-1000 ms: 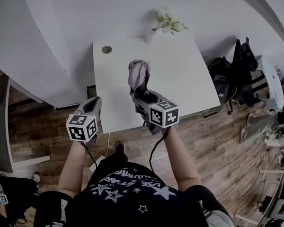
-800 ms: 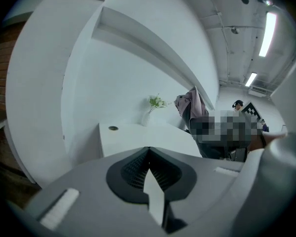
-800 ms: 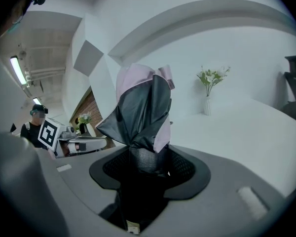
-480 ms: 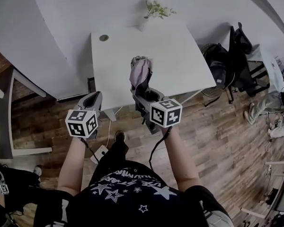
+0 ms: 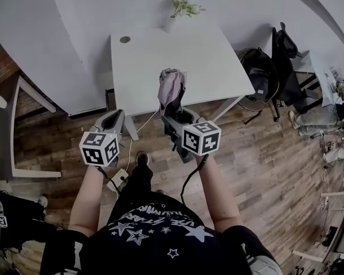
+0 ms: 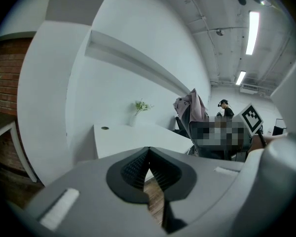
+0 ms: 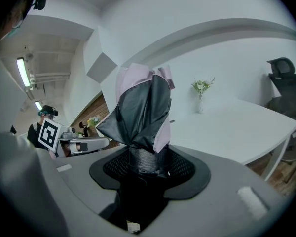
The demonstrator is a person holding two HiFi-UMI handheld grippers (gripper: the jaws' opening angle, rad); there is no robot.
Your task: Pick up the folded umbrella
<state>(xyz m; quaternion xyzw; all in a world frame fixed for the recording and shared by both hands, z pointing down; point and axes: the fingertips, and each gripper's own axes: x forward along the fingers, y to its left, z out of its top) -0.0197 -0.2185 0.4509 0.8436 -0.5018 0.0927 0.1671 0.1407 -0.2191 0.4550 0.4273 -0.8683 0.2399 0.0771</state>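
Observation:
The folded umbrella (image 5: 171, 89), pale pink outside and dark grey inside, stands up out of my right gripper (image 5: 178, 114), which is shut on its lower end. In the right gripper view the umbrella (image 7: 140, 117) rises from between the black pads and fills the middle. It hangs in the air over the near edge of the white table (image 5: 155, 56). My left gripper (image 5: 110, 122) is to the left, off the table over the wooden floor, shut with nothing in it; in the left gripper view its pads (image 6: 148, 169) meet. From there the umbrella (image 6: 192, 110) shows at the right.
A small vase of flowers (image 5: 178, 10) stands at the table's far edge by the white wall, and a round cable hole (image 5: 125, 39) sits at its far left corner. A black office chair with bags (image 5: 269, 67) is to the right. A cable (image 5: 135, 139) runs to a floor socket.
Both grippers and the held umbrella have drawn back from the table toward the person; the table now lies farther away and more wooden floor shows below the grippers.

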